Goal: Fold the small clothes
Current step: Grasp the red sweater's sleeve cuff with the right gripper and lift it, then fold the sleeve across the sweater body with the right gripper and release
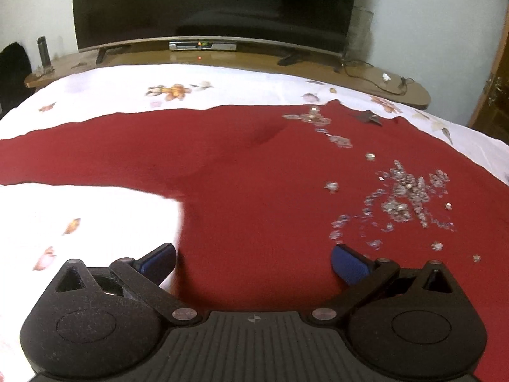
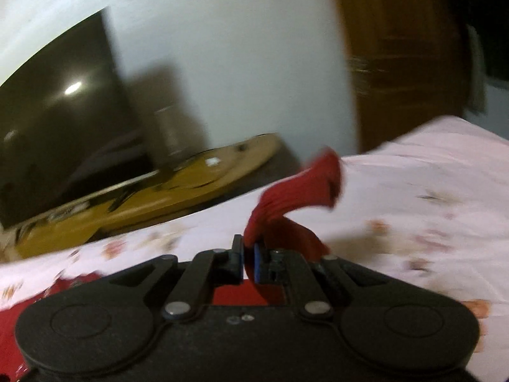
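My right claw (image 2: 248,253) is clamped on what looks like a sleeve, lifted off the bed (image 2: 413,191); the top (image 1: 254,175) lies flat, its body directly ahead of my wide-open, empty left claw (image 1: 254,264).

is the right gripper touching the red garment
Touching. In the right wrist view the right gripper is shut on a bunched part of the red garment, which rises from between the blue pads.
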Motion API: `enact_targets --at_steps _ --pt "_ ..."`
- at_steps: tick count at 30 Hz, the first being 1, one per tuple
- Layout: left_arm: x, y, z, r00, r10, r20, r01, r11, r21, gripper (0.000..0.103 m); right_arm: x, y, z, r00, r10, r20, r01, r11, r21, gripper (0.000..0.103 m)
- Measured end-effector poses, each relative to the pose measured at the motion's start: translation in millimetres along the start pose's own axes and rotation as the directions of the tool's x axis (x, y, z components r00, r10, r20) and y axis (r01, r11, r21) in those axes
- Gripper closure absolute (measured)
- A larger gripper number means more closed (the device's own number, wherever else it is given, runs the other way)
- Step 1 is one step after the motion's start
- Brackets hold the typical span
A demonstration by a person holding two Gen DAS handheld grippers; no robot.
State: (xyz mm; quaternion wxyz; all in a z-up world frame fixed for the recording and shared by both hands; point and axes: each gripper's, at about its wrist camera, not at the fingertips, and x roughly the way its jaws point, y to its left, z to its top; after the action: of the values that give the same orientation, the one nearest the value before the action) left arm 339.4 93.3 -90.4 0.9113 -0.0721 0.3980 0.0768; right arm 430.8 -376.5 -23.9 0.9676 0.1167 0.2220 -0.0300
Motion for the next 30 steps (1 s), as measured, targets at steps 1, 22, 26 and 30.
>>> enact_targets --at_steps 1,22,26,30 --pt "-2.3 6.3 0.2 1.0 0.007 0.003 -0.007 1.0 -0.002 0.0 4.3 16.5 -2.8 1.0 0.018 -0.012 -0.018 1.0 -0.014 0.096" --pt "23.8 -20.9 45.4 0.941 -0.339 0.022 0.339 0.935 -0.1 0.003 -9.7 144.7 -120.3 0.969 0.163 -0.185 -0.212 0.934 -0.288 0.052" --pt "71.4 -75.1 59.7 0.895 -0.438 -0.084 0.426 0.895 -0.13 0.043 -24.0 97.6 -111.9 0.979 0.108 -0.175 -0.142 0.97 -0.198 0.052" --pt "98.5 -105.9 67.3 0.885 -0.446 -0.132 0.43 0.893 -0.132 0.045 -37.5 62.7 -112.1 0.983 0.08 -0.167 -0.106 0.982 -0.154 0.052"
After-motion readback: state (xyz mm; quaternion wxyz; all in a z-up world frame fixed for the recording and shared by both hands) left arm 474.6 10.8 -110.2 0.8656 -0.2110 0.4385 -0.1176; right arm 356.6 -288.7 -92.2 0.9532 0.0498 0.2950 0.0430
